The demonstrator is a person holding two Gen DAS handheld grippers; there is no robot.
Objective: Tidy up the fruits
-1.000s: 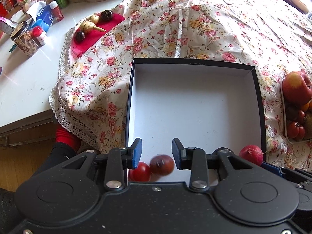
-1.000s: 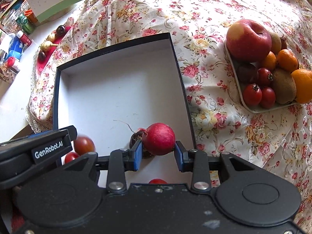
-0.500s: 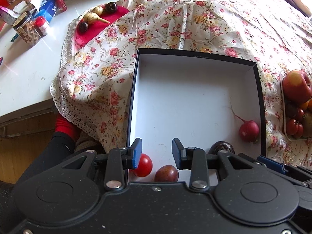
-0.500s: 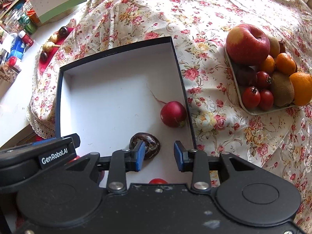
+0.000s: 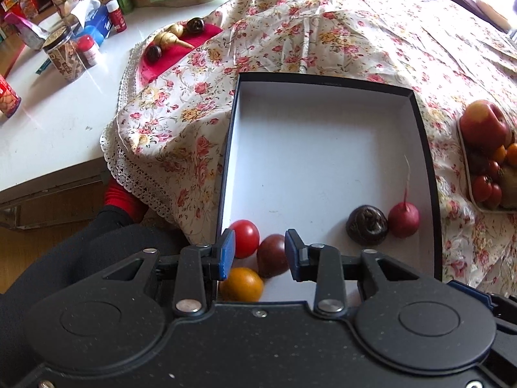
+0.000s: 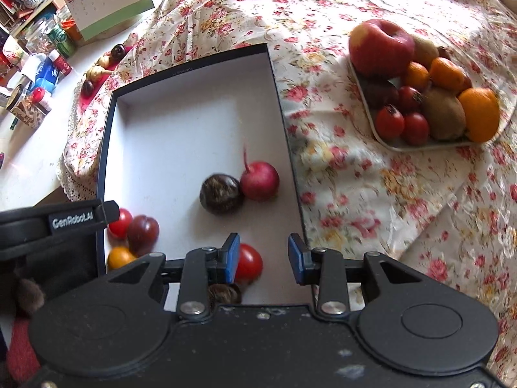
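Both claws hang spread and empty above the near end of the black-walled, white-floored box [image 6: 197, 135]. White "GenRobot.AI" lettering marks the left gripper [image 5: 257, 252], seen left of the right gripper [image 6: 263, 257]. Ahead of that claw, a round red radish [image 6: 260, 181] touches a dark glossy fruit [image 6: 221, 194].

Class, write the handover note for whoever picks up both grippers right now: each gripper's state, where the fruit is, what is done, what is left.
Left gripper: open, empty, above the box's near end.
Right gripper: open, empty, also above the near end.
Box: holds the radish touching a dark fruit, plus tomatoes and a small orange fruit at the near end.
Tray: apple, oranges, kiwis and tomatoes not yet moved.
Left: carry these to the box.
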